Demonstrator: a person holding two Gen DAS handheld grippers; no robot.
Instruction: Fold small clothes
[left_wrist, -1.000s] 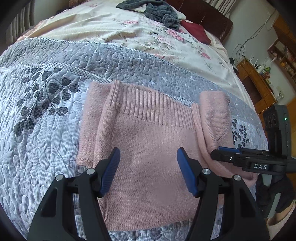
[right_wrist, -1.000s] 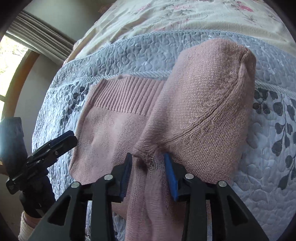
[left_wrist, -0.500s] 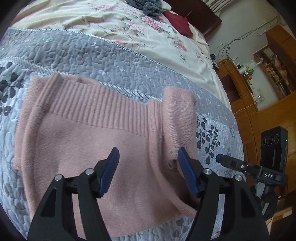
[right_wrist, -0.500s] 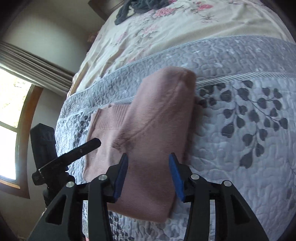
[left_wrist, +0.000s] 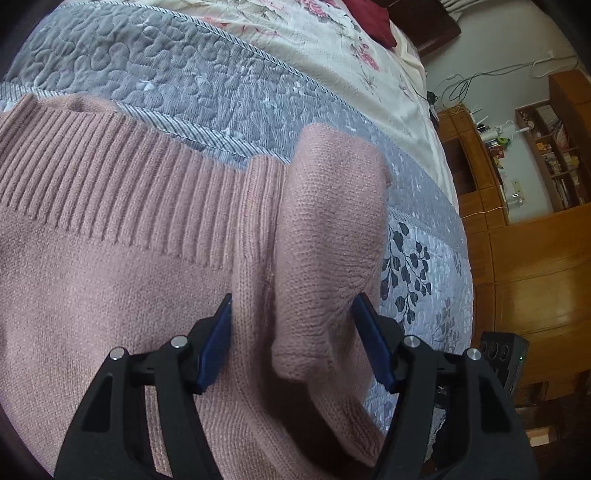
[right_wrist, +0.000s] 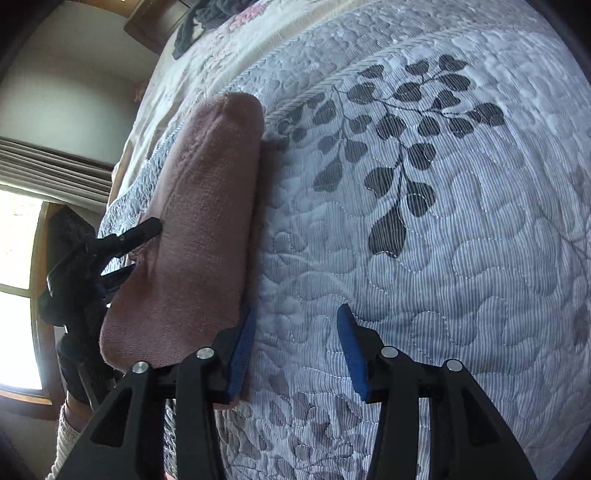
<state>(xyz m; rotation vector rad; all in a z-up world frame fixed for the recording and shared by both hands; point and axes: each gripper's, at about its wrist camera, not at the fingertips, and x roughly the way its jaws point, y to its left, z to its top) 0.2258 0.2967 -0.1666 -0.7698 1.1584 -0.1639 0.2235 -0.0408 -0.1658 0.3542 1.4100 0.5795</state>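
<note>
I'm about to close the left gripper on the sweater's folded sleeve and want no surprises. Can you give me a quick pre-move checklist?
1. Left gripper open: ok.
2. Folded sleeve between its fingers: ok.
3. Right gripper open, holding nothing: ok.
4. Right gripper clear of the pink sweater: not ok, one finger sits against its edge.
5. Sweater lies on the grey quilt: ok.
6. Layers under the sleeve flat: cannot tell.

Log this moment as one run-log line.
stage: sleeve fold | left gripper: open, straddling folded sleeve of pink knit sweater | right gripper: open, empty, over grey quilted bedspread
</note>
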